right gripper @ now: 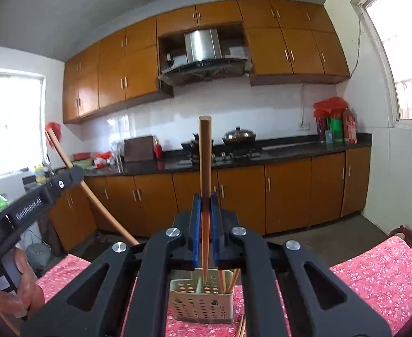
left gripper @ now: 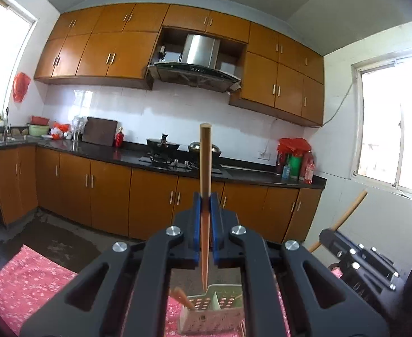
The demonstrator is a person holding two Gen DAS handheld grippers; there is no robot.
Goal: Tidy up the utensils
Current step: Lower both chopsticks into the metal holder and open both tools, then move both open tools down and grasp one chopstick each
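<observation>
On the left, the left gripper [left gripper: 205, 196] has its blue jaws closed on a chopstick [left gripper: 205, 168], held upright with the blunt end up and the thin tip pointing down at the holder [left gripper: 211, 316], a pale perforated basket with a divider standing on the pink cloth [left gripper: 31, 278]. In the left wrist view that tip hangs above the holder's near rim, close to the divider, so which compartment it would enter I cannot tell. A few sticks [left gripper: 182, 299] already lean in the holder's left compartment in this view. Further right, the right gripper [right gripper: 205, 196] likewise clamps its own chopstick [right gripper: 205, 163], upright and tip down, and in the right wrist view the tip sits just over the compartment right of the divider, beside the standing sticks [right gripper: 228, 279] there. Both long axes run nearly vertical and in line with the holder's openings, so the coming move is judged a straight lowering; the right one looks better centred and likely nearer to dropping in. Each gripper's black body hides much of the holder and the lower shaft; loose sticks [right gripper: 242, 327] beside the holder are cut off at the frame edge. The two tools sit close together, so they could bump.
</observation>
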